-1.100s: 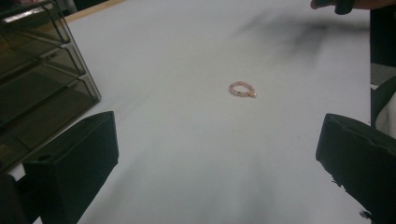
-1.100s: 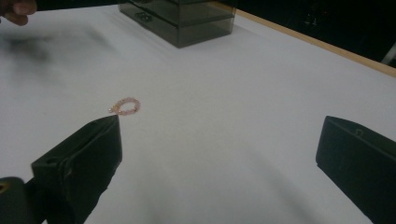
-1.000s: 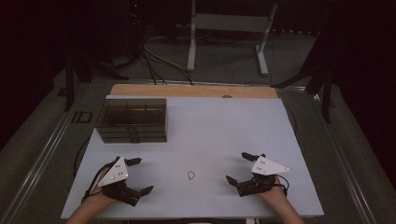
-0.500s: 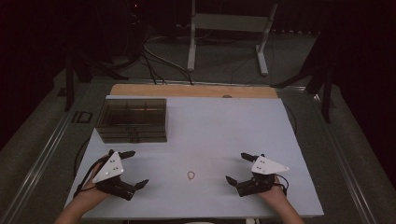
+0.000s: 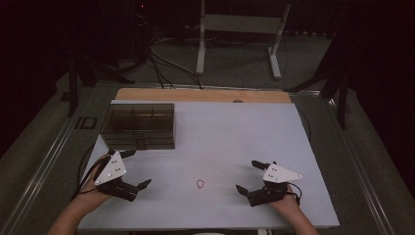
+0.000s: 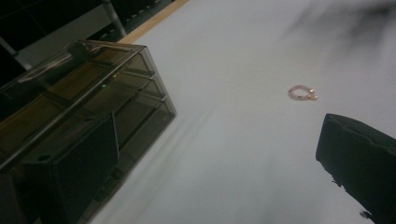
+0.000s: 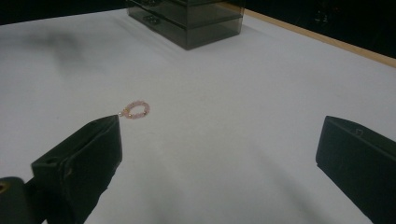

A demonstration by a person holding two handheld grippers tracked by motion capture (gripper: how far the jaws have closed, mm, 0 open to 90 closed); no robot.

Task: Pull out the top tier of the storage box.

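A small pink bead ring (image 5: pixel 200 184) lies flat on the white table (image 5: pixel 235 132), near the front edge between my two grippers. My left gripper (image 5: pixel 139 168) hovers left of it, open and holding nothing. In the left gripper view the ring (image 6: pixel 302 92) sits ahead near the right jaw, with the gripper (image 6: pixel 219 140) spread wide. My right gripper (image 5: pixel 246 175) is open to the ring's right. In the right gripper view the ring (image 7: pixel 135 110) lies just past the left jaw tip of the gripper (image 7: pixel 222 130).
A dark see-through drawer box (image 5: pixel 138 125) stands at the table's back left, just beyond my left gripper; it also appears as the box (image 6: pixel 79 107) and the box (image 7: pixel 187 18). A wooden strip (image 5: pixel 195 95) borders the far edge. Cables and a metal stand (image 5: pixel 235 29) lie beyond.
My left gripper has drifted slightly left and away from the front edge, toward the drawer box. The right gripper and the ring have stayed put.
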